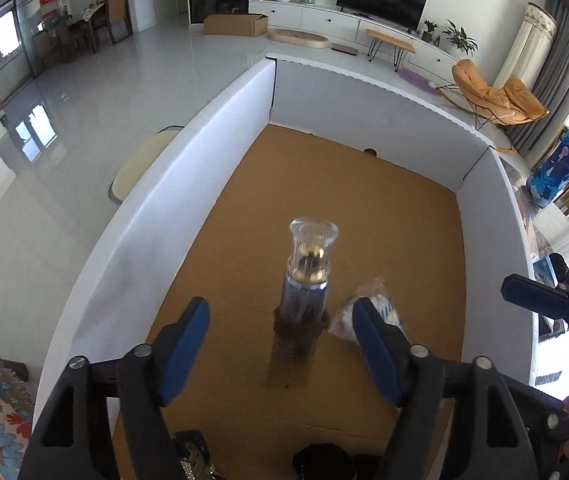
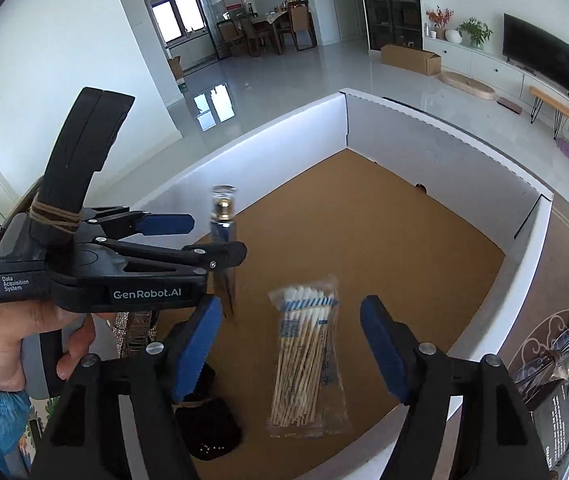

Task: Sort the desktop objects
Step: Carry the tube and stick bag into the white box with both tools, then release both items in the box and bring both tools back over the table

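1. The perfume bottle (image 1: pixel 307 280) stands upright on the brown cardboard floor of the white-walled box (image 1: pixel 172 216), straight ahead of my left claw (image 1: pixel 280 344) and between its two blue fingers.
2. My left claw is spread wide with nothing in it; I cannot tell whether either pad touches the glass, though both look apart from it.
3. The bag of cotton swabs (image 2: pixel 304 356) lies flat just ahead of my right claw (image 2: pixel 290 348), between its fingers, which are also wide apart and empty.
4. The bottle is tall, narrow and slick, so I judge tipping the main risk: one finger brushing it as I back out or close off-centre would knock it over.
5. A black pouch (image 2: pixel 208 416) lies close under my right claw's left finger, and a careless swing could snag it.
6. My two claws are near each other, so they could collide.
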### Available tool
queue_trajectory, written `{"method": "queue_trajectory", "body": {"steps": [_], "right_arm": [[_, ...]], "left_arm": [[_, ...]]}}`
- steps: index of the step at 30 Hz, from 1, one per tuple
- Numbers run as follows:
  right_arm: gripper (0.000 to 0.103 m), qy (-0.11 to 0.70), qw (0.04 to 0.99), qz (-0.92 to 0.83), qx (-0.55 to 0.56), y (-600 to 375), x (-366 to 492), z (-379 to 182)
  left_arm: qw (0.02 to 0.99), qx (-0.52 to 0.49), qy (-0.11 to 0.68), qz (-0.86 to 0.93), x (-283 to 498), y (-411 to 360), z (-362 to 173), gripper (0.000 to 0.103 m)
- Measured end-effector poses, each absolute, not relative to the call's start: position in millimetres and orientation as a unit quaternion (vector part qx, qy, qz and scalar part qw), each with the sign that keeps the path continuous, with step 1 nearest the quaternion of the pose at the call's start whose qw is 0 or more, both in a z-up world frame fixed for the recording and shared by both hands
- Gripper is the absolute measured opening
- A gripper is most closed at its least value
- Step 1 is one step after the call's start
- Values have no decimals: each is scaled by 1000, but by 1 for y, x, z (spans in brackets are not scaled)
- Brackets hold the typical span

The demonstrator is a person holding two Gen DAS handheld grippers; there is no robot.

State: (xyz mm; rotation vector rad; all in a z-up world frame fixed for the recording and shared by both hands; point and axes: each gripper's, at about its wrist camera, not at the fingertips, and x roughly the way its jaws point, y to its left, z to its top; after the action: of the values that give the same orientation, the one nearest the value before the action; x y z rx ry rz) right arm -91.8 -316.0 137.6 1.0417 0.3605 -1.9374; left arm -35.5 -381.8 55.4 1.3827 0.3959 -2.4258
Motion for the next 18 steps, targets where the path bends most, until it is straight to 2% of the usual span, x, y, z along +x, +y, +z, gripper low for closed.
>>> {"method": "queue_trajectory", "body": {"steps": [7, 14, 16, 18], "right_arm": [[83, 83, 433, -822, 362, -259, -102, 172], [88, 77, 381, -863, 322, -127, -80, 153], [88, 88, 349, -875, 323, -76, -69, 137], [88, 94, 314, -883, 337, -27, -61, 121]], "left_arm": [[172, 448, 109, -870, -20, -371, 79, 78], [76, 402, 56, -911, 12, -268, 125, 78], [35, 390, 38, -920, 19, -227, 136, 86], [-1, 376, 28, -926, 28, -188, 141, 101]]}}
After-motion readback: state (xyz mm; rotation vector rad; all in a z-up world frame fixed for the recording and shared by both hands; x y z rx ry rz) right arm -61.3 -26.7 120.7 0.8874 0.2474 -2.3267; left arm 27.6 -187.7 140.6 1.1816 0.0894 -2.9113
